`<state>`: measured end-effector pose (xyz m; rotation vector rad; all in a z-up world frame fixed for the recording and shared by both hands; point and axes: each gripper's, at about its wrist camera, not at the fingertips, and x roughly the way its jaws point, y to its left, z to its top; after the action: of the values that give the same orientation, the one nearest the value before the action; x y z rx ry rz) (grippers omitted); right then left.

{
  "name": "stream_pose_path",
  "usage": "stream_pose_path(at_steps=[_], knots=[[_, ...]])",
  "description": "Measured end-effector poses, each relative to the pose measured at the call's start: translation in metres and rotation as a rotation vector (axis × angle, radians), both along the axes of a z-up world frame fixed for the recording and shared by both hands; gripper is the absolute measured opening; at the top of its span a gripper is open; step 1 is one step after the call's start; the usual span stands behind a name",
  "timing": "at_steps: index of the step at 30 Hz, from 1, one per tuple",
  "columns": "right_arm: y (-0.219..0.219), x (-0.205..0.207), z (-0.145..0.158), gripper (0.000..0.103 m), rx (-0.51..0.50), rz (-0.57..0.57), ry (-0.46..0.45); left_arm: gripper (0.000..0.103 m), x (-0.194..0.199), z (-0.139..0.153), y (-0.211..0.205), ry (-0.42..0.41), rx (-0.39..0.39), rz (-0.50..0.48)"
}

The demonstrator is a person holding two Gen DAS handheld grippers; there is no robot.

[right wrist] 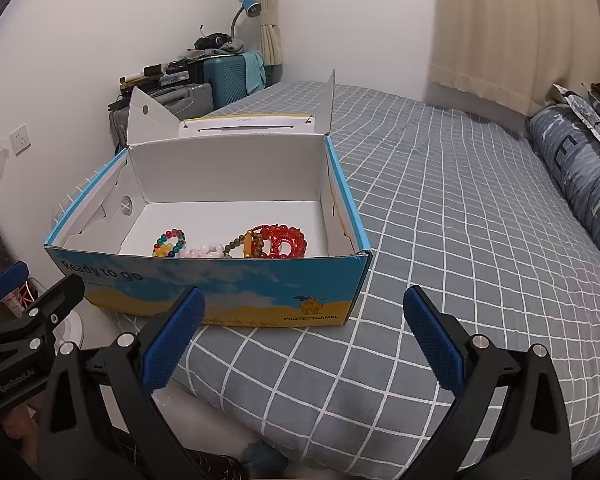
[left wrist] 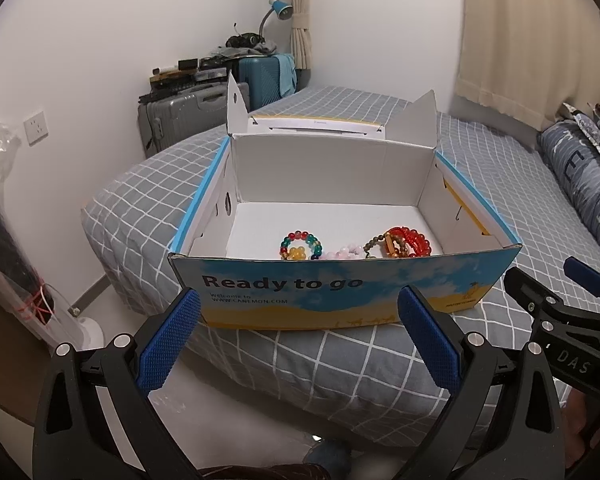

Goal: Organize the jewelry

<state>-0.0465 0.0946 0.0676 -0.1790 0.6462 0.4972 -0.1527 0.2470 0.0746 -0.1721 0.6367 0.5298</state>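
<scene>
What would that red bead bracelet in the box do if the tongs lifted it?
The red bead bracelet is probably floppy: its strung loops lie bunched, so it would likely sag and dangle. Its glossy round beads could slip between the pads. It touches the brown bead bracelet, which might snag and come along.

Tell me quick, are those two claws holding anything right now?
Left claw: open, holding nothing, in front of the box.
Right claw: open, holding nothing, above the bed.
</scene>
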Motion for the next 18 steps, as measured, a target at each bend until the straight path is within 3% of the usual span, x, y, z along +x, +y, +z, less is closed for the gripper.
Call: stream_pose_path(at_steps=[2, 18], knots=[[0.0003, 0.0003, -0.0001, 0.095, -0.001, -0.003, -0.004, 0.097, 0.0013, 0.0003, -0.0017, 0.012, 0.024, 0.006], [0.0016, -0.0002, -0.0006, 0.095, -0.007, -0.002, -0.007, 0.097, 0.0047, 0.0008, -0.0008, 0.017, 0.001, 0.002]])
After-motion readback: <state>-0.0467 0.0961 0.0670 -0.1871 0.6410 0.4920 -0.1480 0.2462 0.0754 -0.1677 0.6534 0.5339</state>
